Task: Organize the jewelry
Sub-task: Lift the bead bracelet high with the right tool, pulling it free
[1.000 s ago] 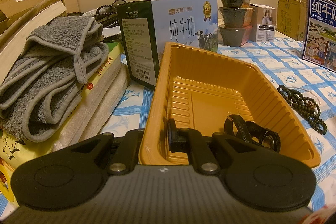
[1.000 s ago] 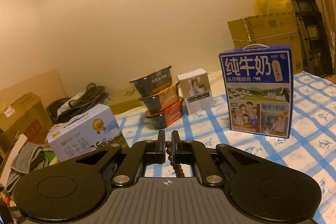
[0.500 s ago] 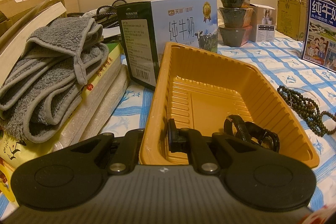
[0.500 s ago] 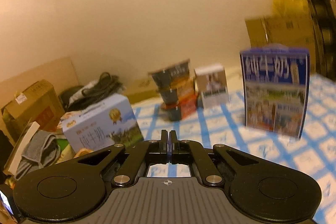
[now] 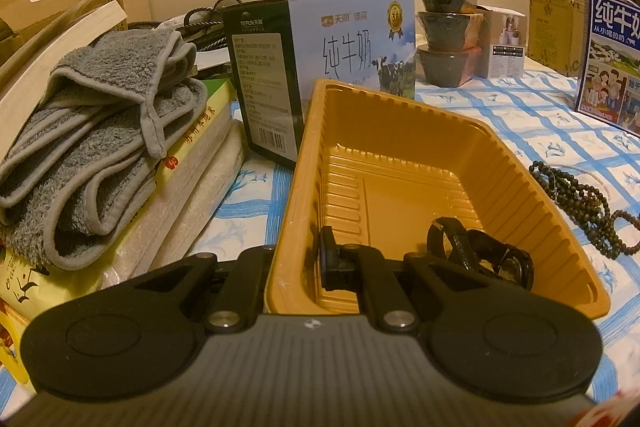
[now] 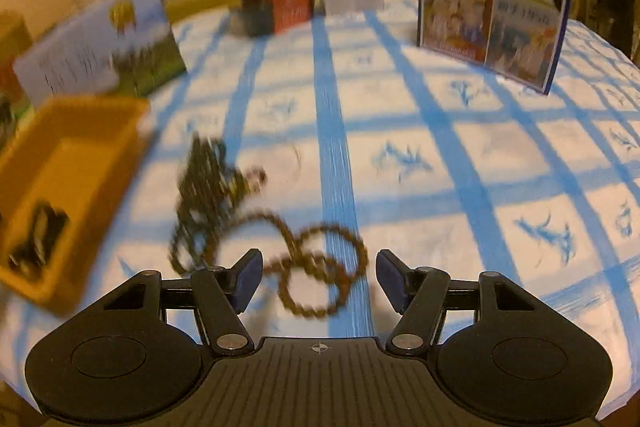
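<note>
opening right gripper [image 6: 319, 274] now low over brown beads [image 6: 316, 267], formerly raised, clamped

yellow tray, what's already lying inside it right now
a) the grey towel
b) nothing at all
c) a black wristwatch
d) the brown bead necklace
c: the left wrist view shows a black wristwatch lying in the near corner of the yellow tray, while the brown bead necklace lies outside it on the blue checked cloth and the grey towel sits on the stack beside it.
</note>
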Demonstrator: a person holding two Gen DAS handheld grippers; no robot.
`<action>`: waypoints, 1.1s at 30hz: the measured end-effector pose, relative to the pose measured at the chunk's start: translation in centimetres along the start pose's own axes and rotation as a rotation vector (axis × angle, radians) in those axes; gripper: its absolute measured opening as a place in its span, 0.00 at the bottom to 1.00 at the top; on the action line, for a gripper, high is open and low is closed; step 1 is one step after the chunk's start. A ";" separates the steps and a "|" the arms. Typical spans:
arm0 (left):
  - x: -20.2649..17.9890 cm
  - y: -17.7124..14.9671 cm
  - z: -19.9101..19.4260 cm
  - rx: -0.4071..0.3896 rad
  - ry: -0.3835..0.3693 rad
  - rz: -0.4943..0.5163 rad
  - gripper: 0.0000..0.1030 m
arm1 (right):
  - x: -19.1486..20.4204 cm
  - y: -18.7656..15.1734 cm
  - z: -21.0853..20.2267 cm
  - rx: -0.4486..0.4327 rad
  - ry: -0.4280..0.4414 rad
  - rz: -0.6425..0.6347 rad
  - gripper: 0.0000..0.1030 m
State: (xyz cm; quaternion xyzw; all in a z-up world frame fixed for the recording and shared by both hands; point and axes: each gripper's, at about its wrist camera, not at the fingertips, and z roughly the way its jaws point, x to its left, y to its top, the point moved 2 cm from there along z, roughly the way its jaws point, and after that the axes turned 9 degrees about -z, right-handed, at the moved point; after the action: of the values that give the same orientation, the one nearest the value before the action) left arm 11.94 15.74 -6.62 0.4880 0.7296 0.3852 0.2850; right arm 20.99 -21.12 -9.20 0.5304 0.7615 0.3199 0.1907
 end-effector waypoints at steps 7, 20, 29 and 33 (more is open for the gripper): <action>0.0 0.0 0.1 0.004 0.004 0.003 0.08 | -1.1 -0.3 2.8 0.036 0.001 -0.034 0.61; -0.1 0.0 0.2 0.004 0.004 0.004 0.08 | 0.3 -0.3 3.9 -0.001 0.004 -0.122 0.15; -0.1 0.0 0.2 0.004 0.005 0.005 0.08 | 1.2 1.8 -0.9 -0.133 0.033 -0.086 0.06; -0.1 0.0 0.2 0.004 0.004 0.002 0.08 | 1.8 4.2 -4.2 -0.234 0.043 -0.085 0.06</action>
State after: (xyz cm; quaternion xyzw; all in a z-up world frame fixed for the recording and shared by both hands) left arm 12.10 15.74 -6.68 0.4885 0.7305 0.3851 0.2820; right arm 20.54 -19.68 -3.21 0.4651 0.7446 0.4094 0.2484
